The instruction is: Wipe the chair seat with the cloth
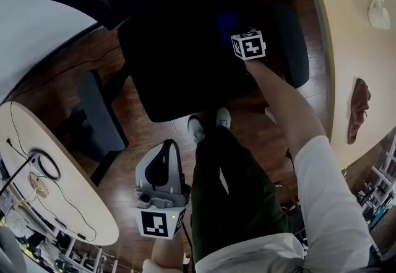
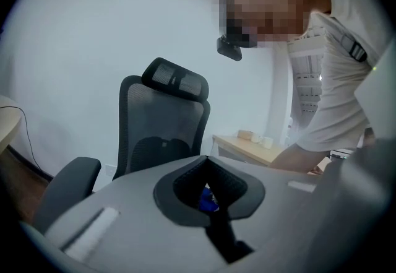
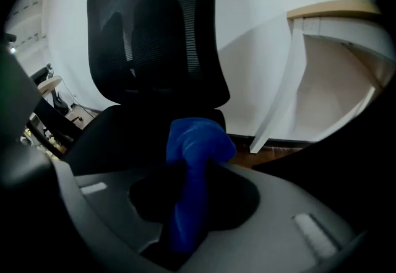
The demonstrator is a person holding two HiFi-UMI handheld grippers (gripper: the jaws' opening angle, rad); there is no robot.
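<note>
The black office chair seat (image 1: 179, 61) fills the upper middle of the head view. My right gripper (image 1: 240, 33) reaches over the seat's right part and is shut on a blue cloth (image 1: 228, 23). In the right gripper view the cloth (image 3: 195, 142) sticks out bunched between the jaws, hanging over the seat in front of the mesh backrest (image 3: 154, 36). My left gripper (image 1: 164, 149) hangs low beside my legs, away from the chair, jaws together with nothing held. Its own view faces the chair's backrest (image 2: 164, 129), with a small blue patch of cloth (image 2: 207, 200) showing past the jaw tips.
Dark armrests (image 1: 291, 43) (image 1: 99, 114) flank the seat. A light wood table (image 1: 346, 49) with white cups (image 1: 377, 5) runs along the right. An oval table (image 1: 55, 185) with cables stands at lower left. My shoes (image 1: 207, 124) rest on the wood floor before the seat.
</note>
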